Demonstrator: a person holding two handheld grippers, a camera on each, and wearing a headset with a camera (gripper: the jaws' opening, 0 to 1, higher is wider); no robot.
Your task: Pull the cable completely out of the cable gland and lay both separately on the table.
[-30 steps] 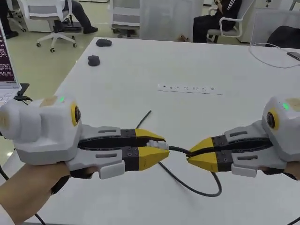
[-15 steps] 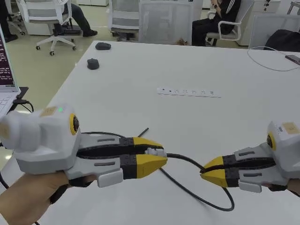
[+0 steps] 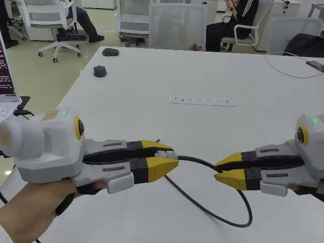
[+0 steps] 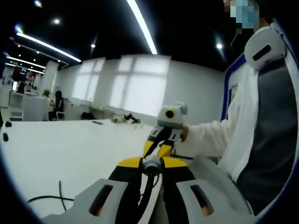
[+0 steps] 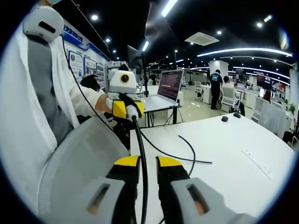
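Cable (image 3: 197,160), black and likely light and limp, is sagging over the table (image 3: 152,86), the right gripper (image 3: 216,170) pinching it between closed jaws, close to the small, rigid-looking cable gland (image 3: 167,153) that the left gripper (image 3: 175,157) is clamping tight.

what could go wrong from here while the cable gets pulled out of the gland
1. The cable gland sits at the very tips of the left gripper, so a hard tug could twist it free.
2. The right gripper pinches a thin cable, which might slide through the jaws instead of coming out.
3. Slack cable loops on the table under both grippers and could snag.
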